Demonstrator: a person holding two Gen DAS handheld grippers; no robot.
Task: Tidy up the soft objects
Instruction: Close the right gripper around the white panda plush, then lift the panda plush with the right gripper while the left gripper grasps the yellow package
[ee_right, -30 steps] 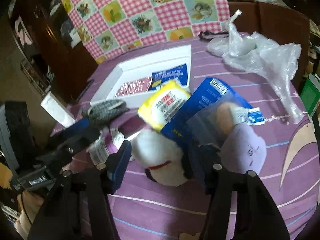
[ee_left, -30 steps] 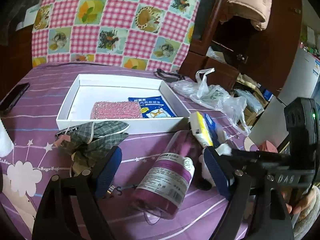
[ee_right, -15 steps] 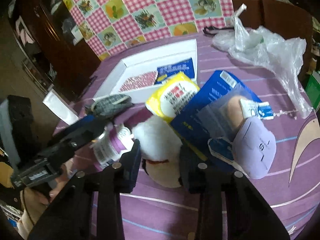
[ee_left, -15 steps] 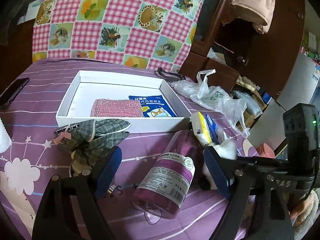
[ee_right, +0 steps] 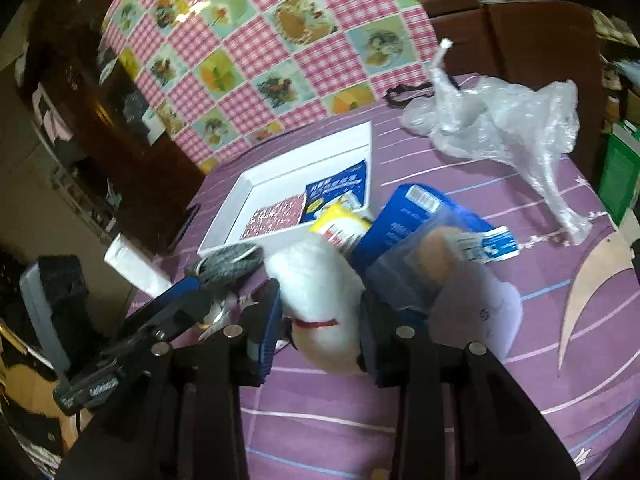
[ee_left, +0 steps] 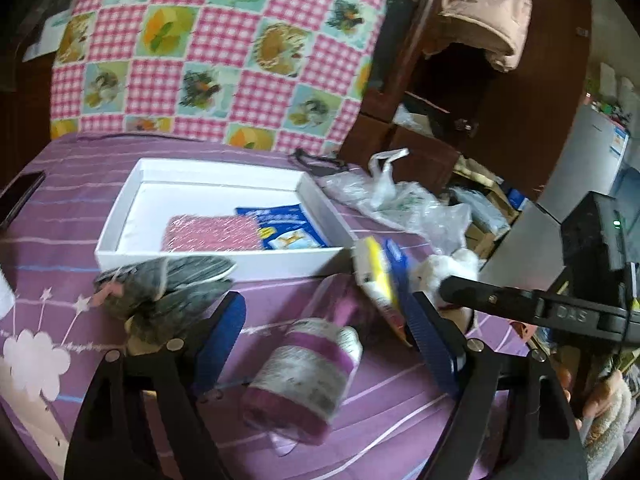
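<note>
We find the right claw point(ee_right: 318, 320) clenched on the white plush point(ee_right: 320, 276), near the desk's point(ee_right: 560, 420) front edge, just before the yellow pack point(ee_right: 340, 228) and blue box point(ee_right: 404, 216). The left claw point(ee_left: 326, 344) stands released around the purple roll point(ee_left: 308, 372). The white tray point(ee_left: 120, 216) lies beyond, holding a pink pad point(ee_left: 210, 232).

- We note the white plush toy point(ee_right: 316, 280): fluffy, matt.
- The tablecloth point(ee_left: 380, 420) looks like smooth purple cloth.
- The white box point(ee_left: 224, 260) appears matt card.
- The plastic bag point(ee_right: 504, 120) is clear, crinkled, glossy film.
- The plaid cloth point(ee_left: 168, 296) looks woven.
</note>
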